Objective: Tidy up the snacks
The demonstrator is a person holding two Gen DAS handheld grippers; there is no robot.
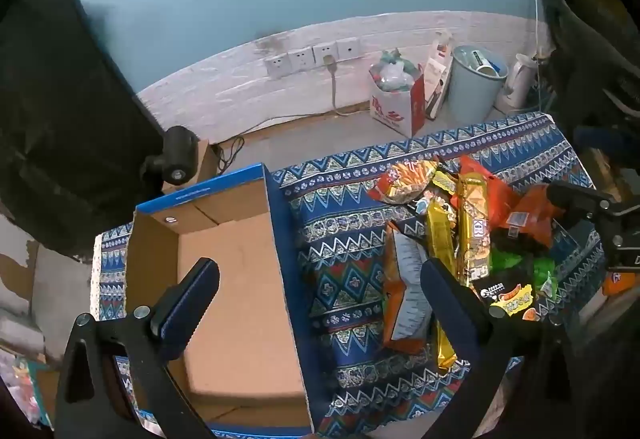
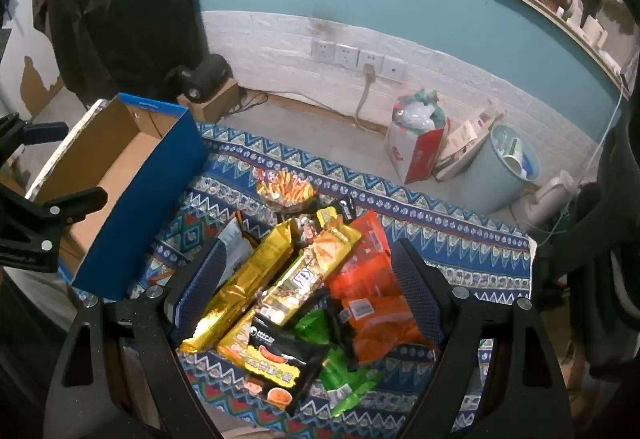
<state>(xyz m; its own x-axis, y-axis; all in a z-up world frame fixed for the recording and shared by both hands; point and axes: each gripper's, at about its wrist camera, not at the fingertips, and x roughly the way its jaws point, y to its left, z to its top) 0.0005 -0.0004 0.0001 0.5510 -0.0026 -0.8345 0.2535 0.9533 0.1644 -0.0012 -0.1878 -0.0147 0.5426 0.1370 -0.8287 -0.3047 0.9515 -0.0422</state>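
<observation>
1. My left gripper hangs spread wide and holds nothing; one finger is over the open cardboard box, the other over the orange-and-white packet.
2. The box sits at the left end of the patterned tablecloth; nothing shows inside it.
3. My right gripper is also fully spread, gripping nothing, its fingers either side of the snack pile.
4. The pile lies right of the box: gold packets, orange packets, green ones, a black one.
</observation>
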